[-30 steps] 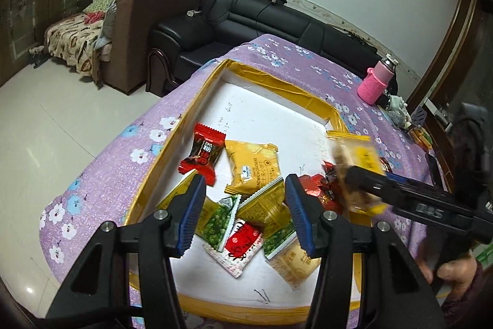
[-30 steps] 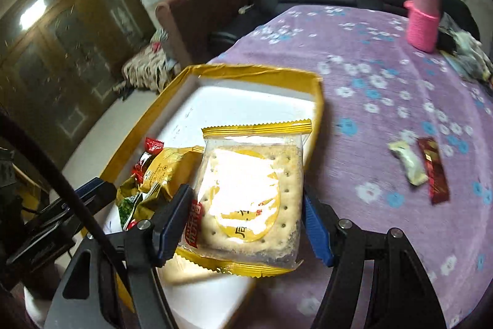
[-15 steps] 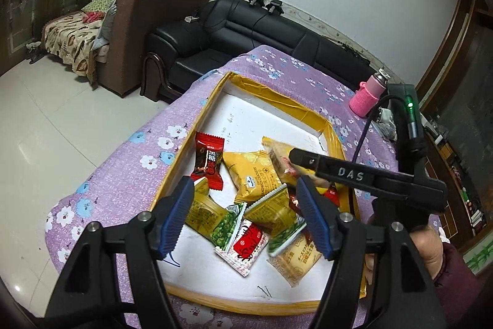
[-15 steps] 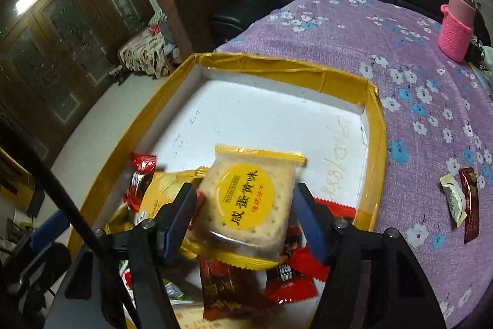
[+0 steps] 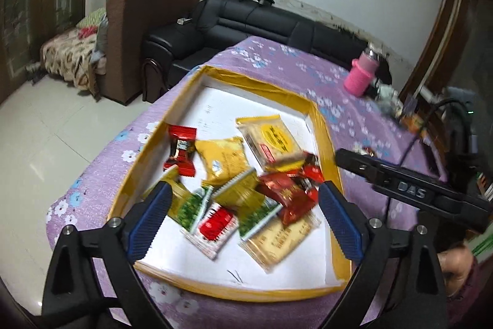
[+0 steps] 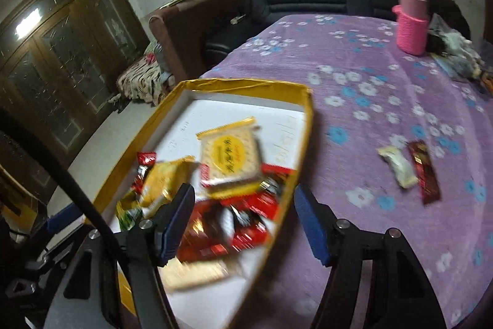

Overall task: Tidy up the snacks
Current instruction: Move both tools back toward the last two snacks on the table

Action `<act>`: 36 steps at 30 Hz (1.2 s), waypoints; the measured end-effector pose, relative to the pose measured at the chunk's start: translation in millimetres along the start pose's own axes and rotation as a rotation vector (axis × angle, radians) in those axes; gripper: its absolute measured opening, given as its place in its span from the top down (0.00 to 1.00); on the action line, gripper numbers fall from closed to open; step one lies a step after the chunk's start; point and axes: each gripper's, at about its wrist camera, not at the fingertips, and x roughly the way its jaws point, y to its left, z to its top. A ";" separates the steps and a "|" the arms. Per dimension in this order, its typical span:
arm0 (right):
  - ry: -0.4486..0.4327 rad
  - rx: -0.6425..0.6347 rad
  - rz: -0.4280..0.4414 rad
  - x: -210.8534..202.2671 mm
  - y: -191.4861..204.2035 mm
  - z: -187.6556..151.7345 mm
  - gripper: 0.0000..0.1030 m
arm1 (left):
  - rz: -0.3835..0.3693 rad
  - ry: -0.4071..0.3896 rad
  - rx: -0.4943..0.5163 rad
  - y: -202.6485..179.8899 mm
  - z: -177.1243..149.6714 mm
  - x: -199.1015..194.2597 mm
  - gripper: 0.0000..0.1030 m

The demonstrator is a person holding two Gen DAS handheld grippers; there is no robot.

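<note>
Left claw [image 5: 243,224]: both blue-padded fingers [image 5: 148,221] rise from the lower edge of the left wrist view, tips toward 12 o'clock, pitched downward. Jaws stand wide and are opening; nothing is gripped between them. Right claw [image 6: 243,218]: fingers [image 6: 311,224] likewise pitched downward, jaws part-way apart and opening, pads pressing on nothing. In the left wrist view its black body [image 5: 409,190] enters from 3 o'clock, the person's hand [image 5: 456,267] beneath it at 4 o'clock.

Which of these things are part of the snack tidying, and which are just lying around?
Part of the job:
- yellow-rimmed tray
- cracker packet
- two loose snacks on the cloth

Just lying about:
- pink bottle
- black sofa
</note>
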 end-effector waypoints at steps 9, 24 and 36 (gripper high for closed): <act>-0.038 0.097 -0.034 -36.5 -51.2 -25.3 0.33 | 0.137 -0.031 0.183 -56.1 -5.8 -11.7 0.07; -0.078 0.166 -0.034 -66.4 -97.1 -46.9 0.33 | 0.153 -0.008 0.283 -105.0 -13.2 -13.3 0.07; -0.065 0.241 -0.061 -70.0 -134.3 -61.0 0.32 | 0.095 0.038 0.292 -113.1 -19.6 -4.5 0.07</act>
